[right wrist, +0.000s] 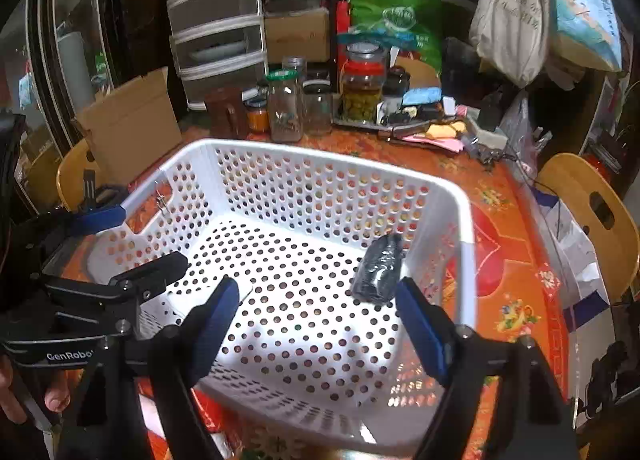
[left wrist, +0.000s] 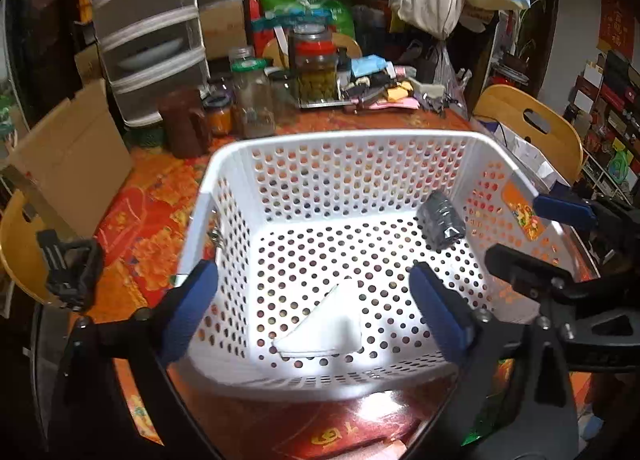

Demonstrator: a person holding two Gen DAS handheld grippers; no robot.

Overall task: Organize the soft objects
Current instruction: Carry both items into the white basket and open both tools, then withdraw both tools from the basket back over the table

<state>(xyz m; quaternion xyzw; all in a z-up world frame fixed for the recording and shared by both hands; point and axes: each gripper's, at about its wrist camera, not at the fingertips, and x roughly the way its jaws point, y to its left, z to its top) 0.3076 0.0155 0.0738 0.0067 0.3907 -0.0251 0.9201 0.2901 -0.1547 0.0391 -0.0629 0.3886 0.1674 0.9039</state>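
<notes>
Both tongs are hovering with blue-padded jaws spread wide and empty: the left gripper (left wrist: pixel 312 312) over the near end of the white perforated plastic basket (left wrist: pixel 344 140), the right gripper (right wrist: pixel 316 324) beside it. Inside, a folded white cloth (left wrist: pixel 324 324) is lying near the front wall, while a rolled dark grey cloth (left wrist: pixel 440 224) is resting against the right wall. Beyond, glass jars (left wrist: pixel 256 100) are crowding the orange floral tablecloth (left wrist: pixel 144 220).

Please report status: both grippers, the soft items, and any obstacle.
Left gripper open, empty; right gripper open, empty. White cloth and dark roll lie apart inside white basket. Nothing in the way.
</notes>
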